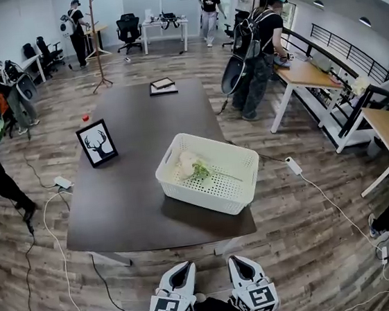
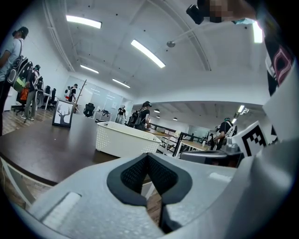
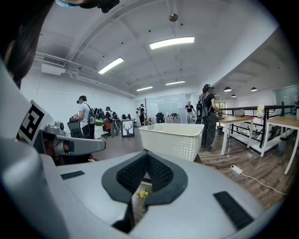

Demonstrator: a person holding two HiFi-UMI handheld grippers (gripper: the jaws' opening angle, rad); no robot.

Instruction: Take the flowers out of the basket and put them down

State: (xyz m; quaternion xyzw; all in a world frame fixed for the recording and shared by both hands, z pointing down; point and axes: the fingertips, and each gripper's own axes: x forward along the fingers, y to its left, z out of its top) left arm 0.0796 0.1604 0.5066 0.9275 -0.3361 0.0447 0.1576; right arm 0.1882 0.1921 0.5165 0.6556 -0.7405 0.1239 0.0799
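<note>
Nearest, low at the bottom edge of the head view: left gripper [image 1: 184, 268] and right gripper [image 1: 237, 261], side by side, short of the dark tabletop [image 1: 129, 193]. Left jaws clenched tip to tip, nothing between. Right jaws clenched as well. Through the slot below their tips, a small yellow-green scrap [image 3: 142, 193]; impossible to tell whether caught there or merely lying beyond.

Further on, toward the near right part of the tabletop: white perforated basket [image 1: 200, 196], well apart from both grippers. Inside, flowers [image 1: 190, 166], lying flat on the basket floor toward its left end. Pale blooms nearest the far left corner, green leaves just beside them, thin stem trailing rightward across the floor toward the opposite wall. Long axis roughly along the basket's own length, blooms pointing left and away.

Left of the basket, standing upright and apart from it: framed deer picture [image 1: 97, 143]. Beyond that, a small red thing [image 1: 85, 118]. At the far end, lying flat, a dark pad [image 1: 163, 86].
</note>
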